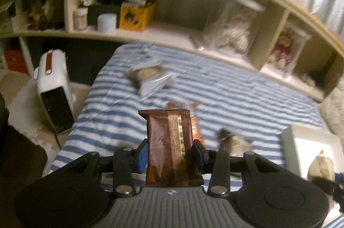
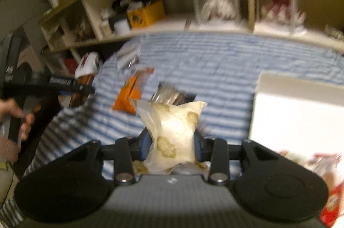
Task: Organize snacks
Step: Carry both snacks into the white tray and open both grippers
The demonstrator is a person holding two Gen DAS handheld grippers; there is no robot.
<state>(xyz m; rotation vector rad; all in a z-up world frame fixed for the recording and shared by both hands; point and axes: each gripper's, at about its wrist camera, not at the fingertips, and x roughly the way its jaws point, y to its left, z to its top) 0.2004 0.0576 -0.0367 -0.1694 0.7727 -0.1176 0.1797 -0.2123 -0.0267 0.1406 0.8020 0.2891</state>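
Glossy brown snack packet (image 1: 169, 146), gold centre strip; cream pouch (image 2: 174, 133), greenish blotches

Left gripper (image 1: 170, 154): angled downward, both blue pads pressed against a brown packet (image 1: 169, 142). Right gripper (image 2: 173, 145): same downward tilt, jaws clamped on a pale packet (image 2: 172, 133). Left hand (image 2: 15, 118) wrapped around its handle.

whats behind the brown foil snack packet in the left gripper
An orange wrapper peeks out behind the brown foil snack packet, lying on the blue-and-white striped blanket. Most of the wrapper is covered.
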